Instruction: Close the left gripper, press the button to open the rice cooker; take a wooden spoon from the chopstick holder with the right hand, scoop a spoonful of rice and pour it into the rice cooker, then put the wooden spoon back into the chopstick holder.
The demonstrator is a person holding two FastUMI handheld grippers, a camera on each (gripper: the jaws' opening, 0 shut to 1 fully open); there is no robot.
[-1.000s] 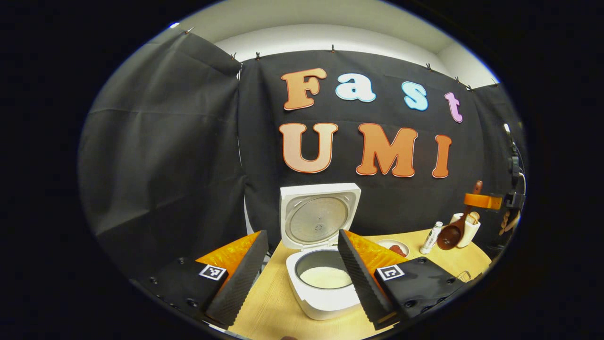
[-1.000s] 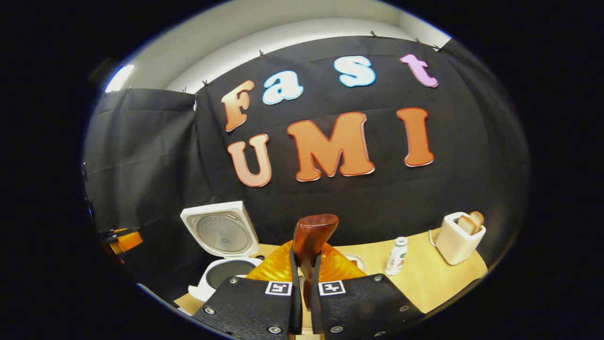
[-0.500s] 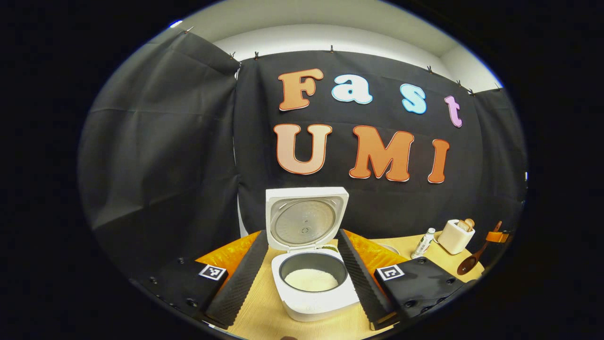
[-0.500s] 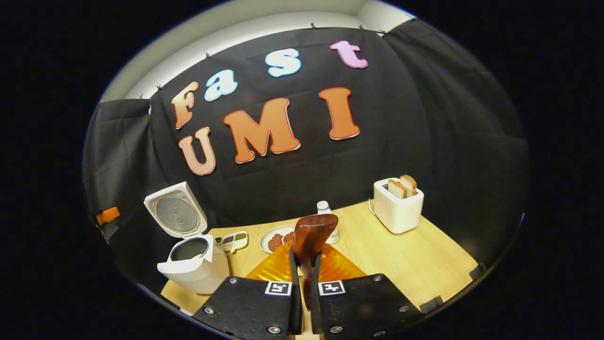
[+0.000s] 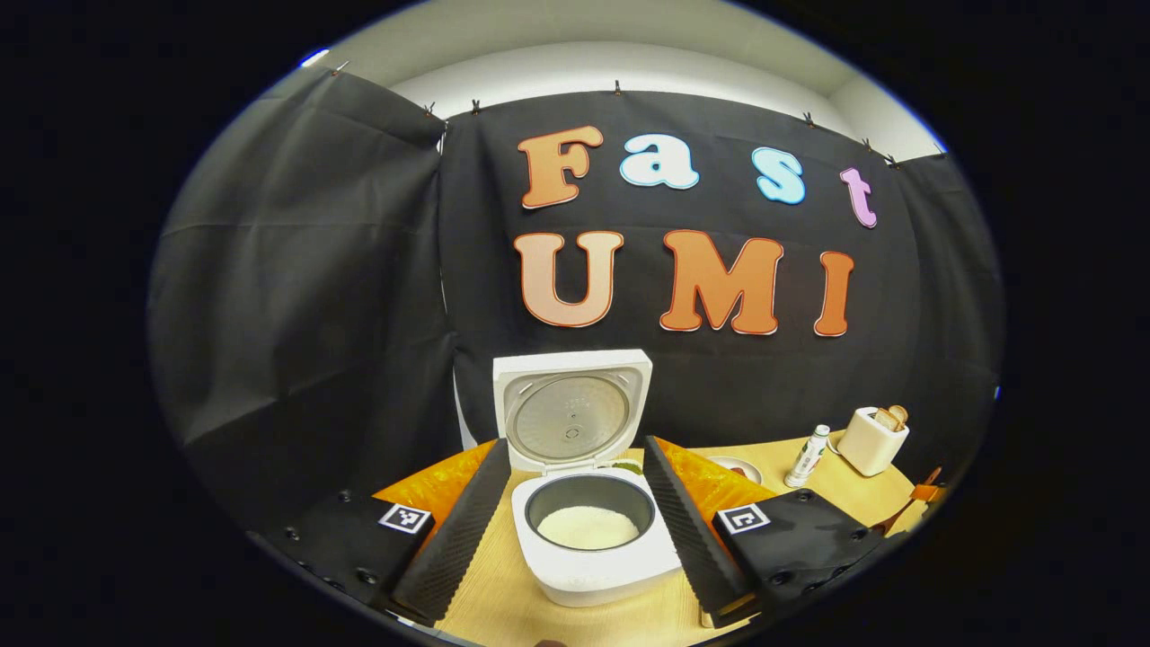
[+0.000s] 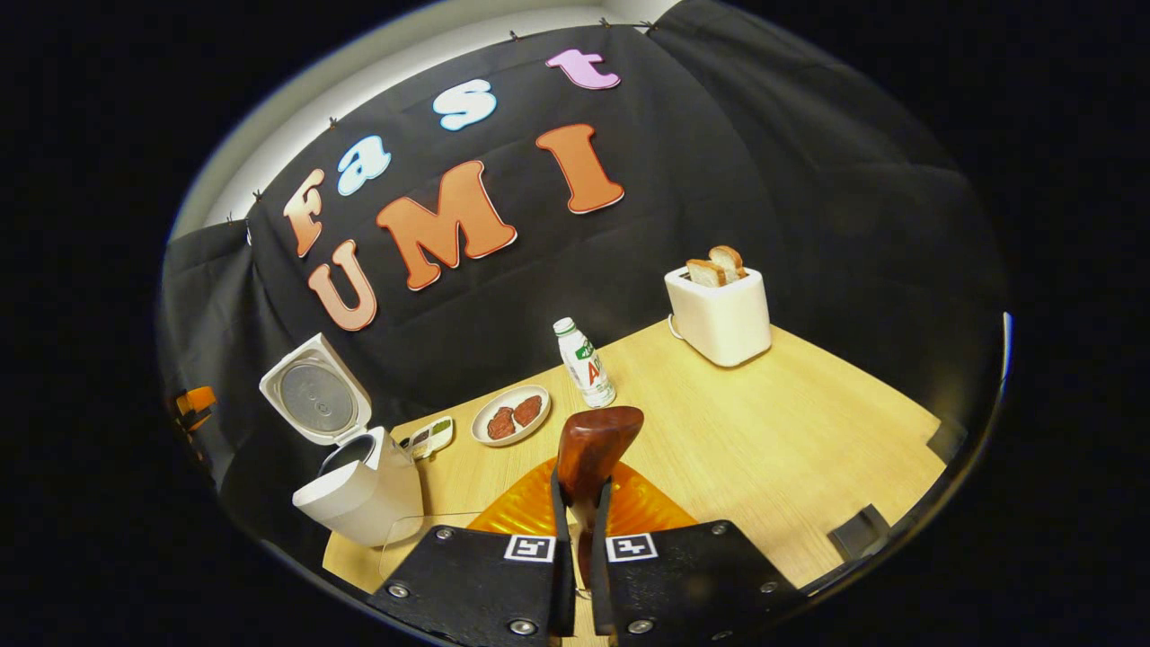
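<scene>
Black cloth walls [image 5: 305, 270], pale ceiling [image 5: 620, 36], wooden table [image 6: 791, 422]

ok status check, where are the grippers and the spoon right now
Left gripper open, facing open rice cooker, rice inside. Right gripper shut on wooden spoon, over the table. Nothing blocking the cooker.

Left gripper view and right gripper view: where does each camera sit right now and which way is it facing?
Left gripper view: rides the left gripper, level, facing the open rice cooker between its spread fingers.
Right gripper view: rides the right gripper, tilted down over the table, fingers clamped on the wooden spoon.
Shared: rice cooker, toaster, bottle, plate.
</scene>
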